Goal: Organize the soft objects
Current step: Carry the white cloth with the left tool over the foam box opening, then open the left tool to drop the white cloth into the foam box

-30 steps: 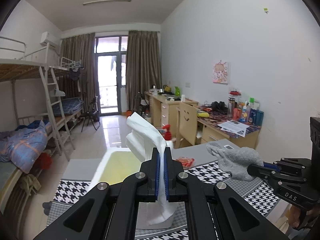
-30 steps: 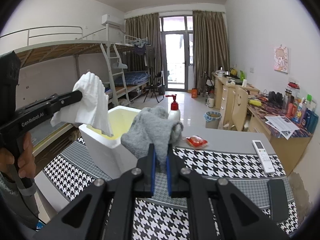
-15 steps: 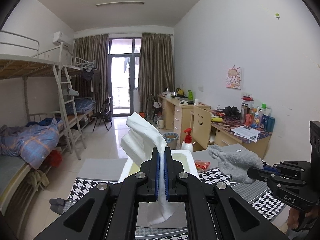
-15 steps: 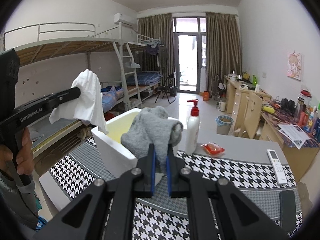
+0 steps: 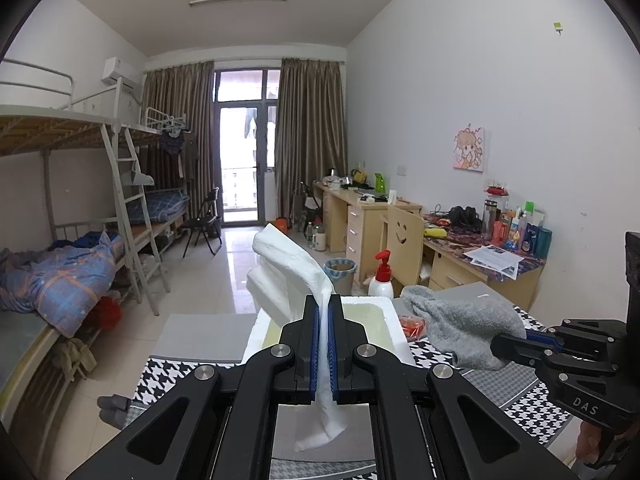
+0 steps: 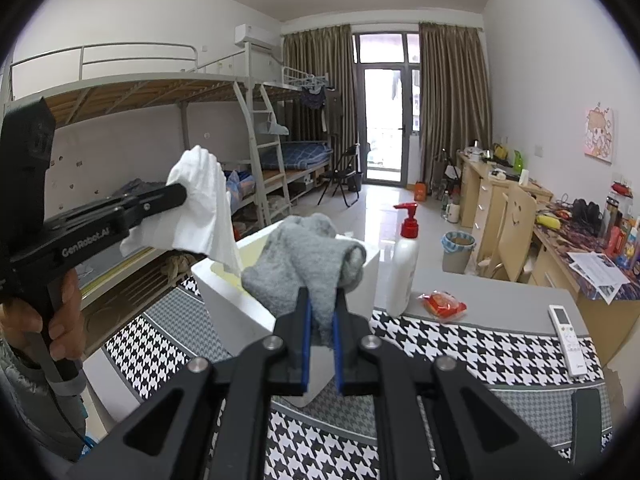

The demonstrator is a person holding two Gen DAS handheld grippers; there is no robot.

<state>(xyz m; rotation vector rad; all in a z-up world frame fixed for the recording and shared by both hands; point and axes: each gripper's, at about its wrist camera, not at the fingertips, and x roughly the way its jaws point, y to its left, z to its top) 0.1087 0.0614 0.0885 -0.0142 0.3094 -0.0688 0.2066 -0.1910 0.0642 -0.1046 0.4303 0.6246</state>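
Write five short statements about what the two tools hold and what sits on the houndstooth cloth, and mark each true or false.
1. The left tool is shut on a white cloth. True.
2. The right tool holds a red packet. False: it is shut on a grey sock; the red packet lies on the table.
3. The white foam box already has both soft items in it. False: both are held in the air near it.
4. A pump bottle with a red top stands upright beside the box. True.
5. The remote control stands inside the box. False: it lies flat on the table at the right.
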